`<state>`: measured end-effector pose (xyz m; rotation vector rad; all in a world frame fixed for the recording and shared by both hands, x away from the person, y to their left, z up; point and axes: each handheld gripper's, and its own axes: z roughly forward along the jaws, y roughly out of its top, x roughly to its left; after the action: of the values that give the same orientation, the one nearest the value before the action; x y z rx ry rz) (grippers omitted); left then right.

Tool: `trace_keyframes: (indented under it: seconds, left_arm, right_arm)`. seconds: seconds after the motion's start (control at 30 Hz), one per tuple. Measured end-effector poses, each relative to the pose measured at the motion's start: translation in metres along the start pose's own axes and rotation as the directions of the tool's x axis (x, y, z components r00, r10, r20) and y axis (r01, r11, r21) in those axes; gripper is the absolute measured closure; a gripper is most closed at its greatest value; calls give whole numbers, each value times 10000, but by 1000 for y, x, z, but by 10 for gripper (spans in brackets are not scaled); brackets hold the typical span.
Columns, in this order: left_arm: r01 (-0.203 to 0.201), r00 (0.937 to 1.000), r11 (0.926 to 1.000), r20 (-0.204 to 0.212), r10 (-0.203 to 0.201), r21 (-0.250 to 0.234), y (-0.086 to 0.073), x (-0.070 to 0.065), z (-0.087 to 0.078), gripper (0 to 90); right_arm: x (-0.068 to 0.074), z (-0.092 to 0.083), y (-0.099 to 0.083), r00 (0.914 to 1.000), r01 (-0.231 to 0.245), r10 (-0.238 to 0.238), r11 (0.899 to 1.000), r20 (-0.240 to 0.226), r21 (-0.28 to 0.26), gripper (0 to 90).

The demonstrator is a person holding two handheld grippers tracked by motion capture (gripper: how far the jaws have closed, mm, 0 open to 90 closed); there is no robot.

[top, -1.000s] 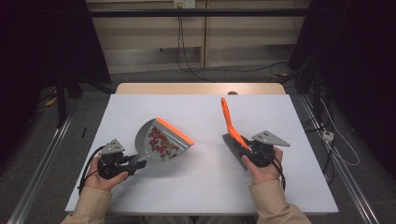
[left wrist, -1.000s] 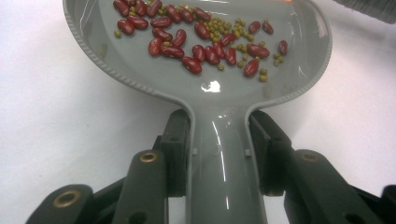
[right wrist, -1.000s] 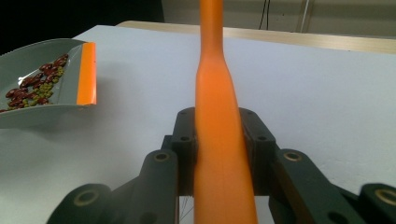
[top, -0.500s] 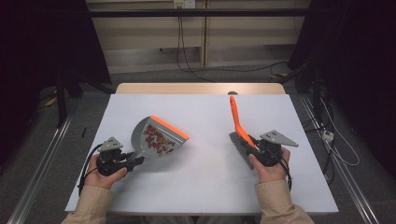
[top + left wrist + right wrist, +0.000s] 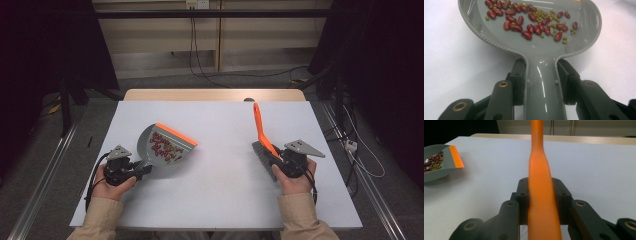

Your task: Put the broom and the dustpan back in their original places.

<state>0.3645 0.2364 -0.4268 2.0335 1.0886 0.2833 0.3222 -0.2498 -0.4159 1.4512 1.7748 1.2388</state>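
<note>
Grey dustpan (image 5: 165, 147) clamped in left hand-held gripper (image 5: 141, 170).

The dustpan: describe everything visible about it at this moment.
The dustpan is glossy grey plastic with a ribbed raised rim, a flat orange strip along its front lip and a grey handle. The left gripper is shut on that handle, one black jaw on each side. It holds dark red beans and smaller greenish ones, none spilled. In the high view it sits at the left of the white table, lip pointing away to the right; whether it rests on the surface is unclear.
</note>
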Motion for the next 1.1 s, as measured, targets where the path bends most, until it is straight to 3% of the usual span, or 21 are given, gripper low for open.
trace_keyframes:
  seconds: [0.33, 1.1]
  left_arm:
    - [453, 9983, 9990, -365, -453, -18, -4, 9, 1, 626]
    - [791, 9936, 9968, -812, -782, 79, -6, 12, 5, 627]
  right_arm:
    - [-9, -2, 1, 9997, 27, -28, 10000, 254, 46, 712]
    - [-38, -7, -2, 9949, -226, 218, 9997, 985, 74, 712]
